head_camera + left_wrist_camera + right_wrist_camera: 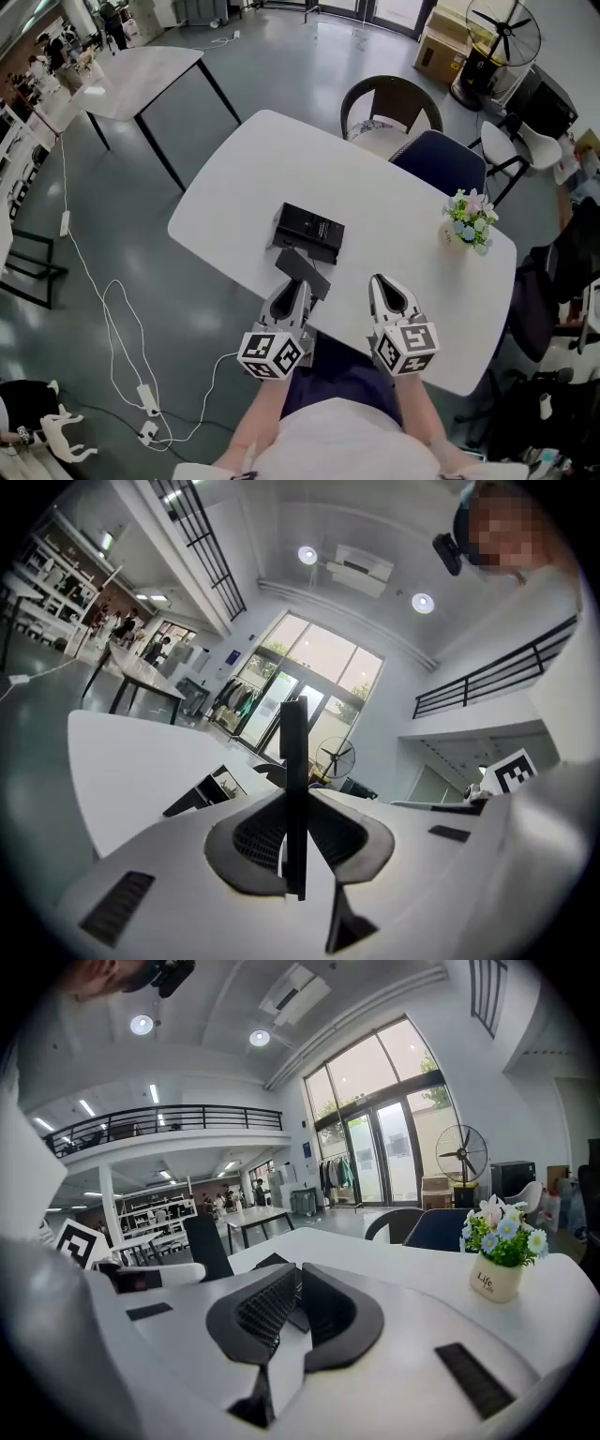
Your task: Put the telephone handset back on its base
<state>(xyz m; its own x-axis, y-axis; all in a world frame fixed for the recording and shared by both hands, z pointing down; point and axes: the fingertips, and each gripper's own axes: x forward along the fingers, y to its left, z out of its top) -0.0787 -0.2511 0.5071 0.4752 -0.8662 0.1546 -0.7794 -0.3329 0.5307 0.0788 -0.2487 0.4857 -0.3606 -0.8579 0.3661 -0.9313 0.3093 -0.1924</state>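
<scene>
The black telephone base (312, 231) lies in the middle of the white table (244, 178). My left gripper (296, 289) is shut on the black handset (302, 269), which juts past the jaws toward the base, close to the base's near edge. In the left gripper view the handset (293, 752) stands on edge as a thin slab pinched between the jaws, with the base (208, 792) ahead to the left. My right gripper (383, 283) hovers over the table to the right, jaws together and nothing in them; its view shows the jaws (296, 1283) meeting.
A small pot of flowers (466, 227) stands near the table's right end. Two chairs (389, 108) are at the far side. A cable and power strip (145, 398) lie on the floor at left. A fan (502, 33) stands at the back right.
</scene>
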